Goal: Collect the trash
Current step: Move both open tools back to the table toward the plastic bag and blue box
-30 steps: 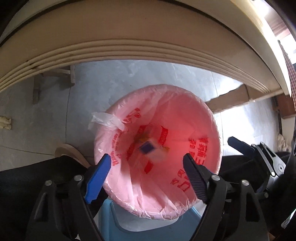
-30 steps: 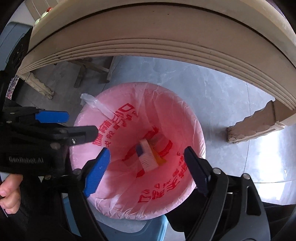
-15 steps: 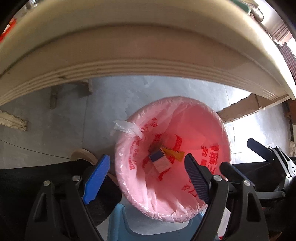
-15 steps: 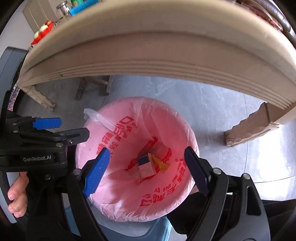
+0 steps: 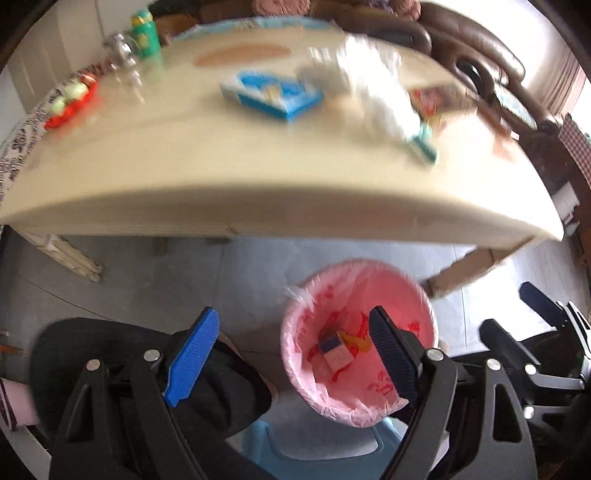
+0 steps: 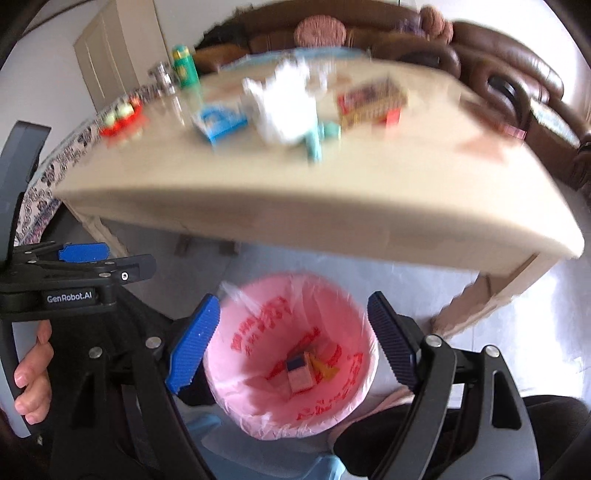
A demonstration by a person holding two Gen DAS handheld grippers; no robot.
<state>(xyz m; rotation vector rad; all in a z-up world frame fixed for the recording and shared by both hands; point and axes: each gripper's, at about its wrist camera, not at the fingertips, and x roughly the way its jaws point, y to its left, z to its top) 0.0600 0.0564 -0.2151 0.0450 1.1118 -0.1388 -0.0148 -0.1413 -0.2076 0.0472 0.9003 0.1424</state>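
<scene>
A bin with a pink liner (image 5: 413,295) (image 6: 258,417) stands on the floor below the table edge. A small box (image 5: 335,353) (image 6: 300,374) and an orange scrap (image 5: 356,341) lie in it. My left gripper (image 5: 291,358) is open and empty, above and left of the bin. My right gripper (image 6: 291,350) is open and empty over the bin. On the beige table (image 5: 221,177) (image 6: 369,192), blurred, lie a blue box (image 5: 269,94) (image 6: 219,122), a white crumpled bag (image 5: 380,92) (image 6: 284,107), a teal item (image 5: 424,142) (image 6: 314,142) and a red-yellow box (image 6: 371,99).
A green can (image 5: 147,33) (image 6: 184,66), a glass jar (image 5: 122,51) and a red dish (image 5: 72,99) (image 6: 120,118) stand at the table's far left. A brown sofa (image 6: 498,66) lies behind. A light blue stool (image 5: 321,454) is below the bin.
Both grippers have risen and tilted up from the bin. The tabletop and its items have come into view and the bin looks smaller and lower.
</scene>
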